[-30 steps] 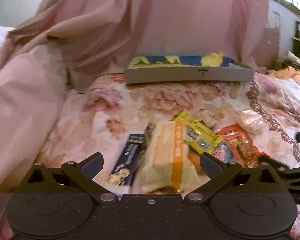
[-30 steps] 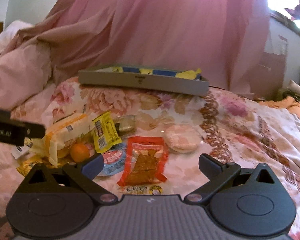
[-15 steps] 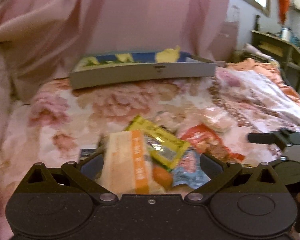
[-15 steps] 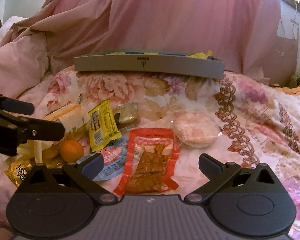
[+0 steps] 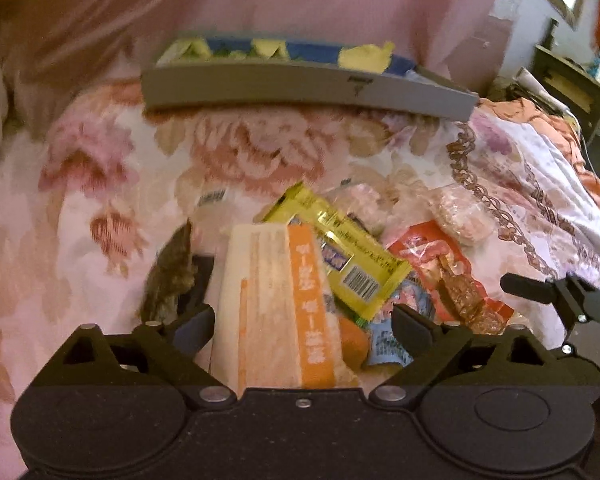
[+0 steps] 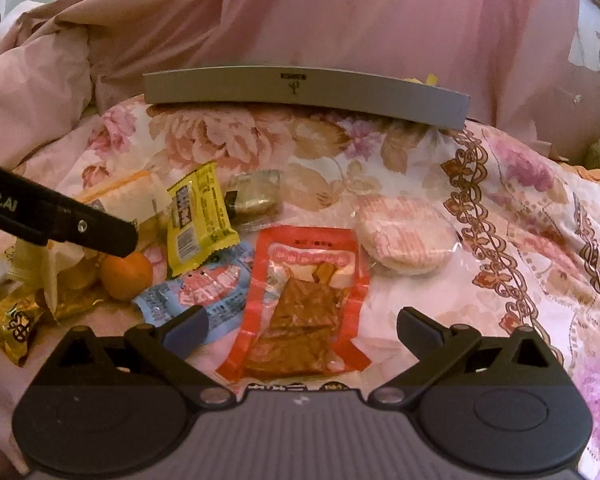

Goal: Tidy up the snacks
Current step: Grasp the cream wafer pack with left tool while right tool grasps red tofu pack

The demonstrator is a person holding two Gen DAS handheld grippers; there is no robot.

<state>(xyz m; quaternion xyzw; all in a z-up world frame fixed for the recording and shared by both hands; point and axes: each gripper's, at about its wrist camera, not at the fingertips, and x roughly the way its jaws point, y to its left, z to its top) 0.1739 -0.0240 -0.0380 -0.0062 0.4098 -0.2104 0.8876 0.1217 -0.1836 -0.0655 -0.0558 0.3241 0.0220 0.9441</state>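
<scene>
Snacks lie in a pile on a floral bedspread. My left gripper is open, its fingers on either side of a cream-and-orange wafer pack. A yellow packet, an orange fruit and a blue packet lie just right of it. My right gripper is open and empty over a red jerky pack. A round pink rice cracker, the yellow packet, the blue packet and the orange fruit show there too. A grey box stands behind.
Pink bedding rises behind the box and at the left. A gold wrapper lies at the pile's left edge. A small brownish packet sits behind the yellow one. Furniture stands at the far right.
My left gripper has moved in over the pile, so the wafer pack now sits between its open fingers. My right gripper has dropped closer to the red jerky pack.
</scene>
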